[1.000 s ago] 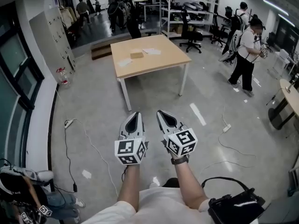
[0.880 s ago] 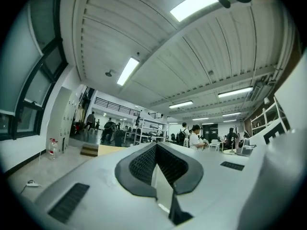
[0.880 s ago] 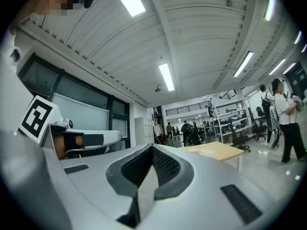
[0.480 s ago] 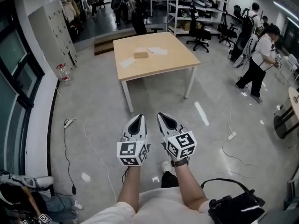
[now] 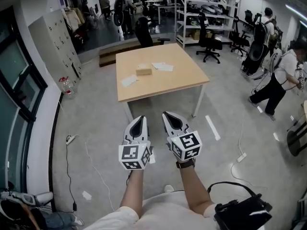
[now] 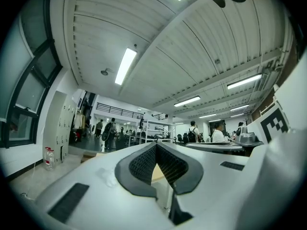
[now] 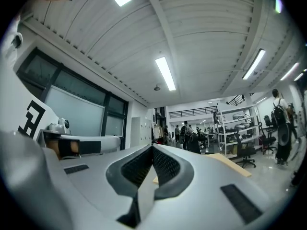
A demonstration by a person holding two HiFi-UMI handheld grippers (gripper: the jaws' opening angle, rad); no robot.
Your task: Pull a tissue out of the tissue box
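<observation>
Left gripper (image 5: 139, 119) and right gripper (image 5: 168, 115), both closed empty, sit well short of the tissue box (image 5: 143, 71).

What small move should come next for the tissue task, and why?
Probably a step forward toward the light wooden square table. The small tan tissue box sits on it, far ahead of the left gripper and the right gripper, which are both shut and hold nothing.

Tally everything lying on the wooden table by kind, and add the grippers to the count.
Tissue box: 1
White sheets: 2, one left of the box, one right
Grippers: 2, left gripper and right gripper, both shut, empty
Total: 5
</observation>
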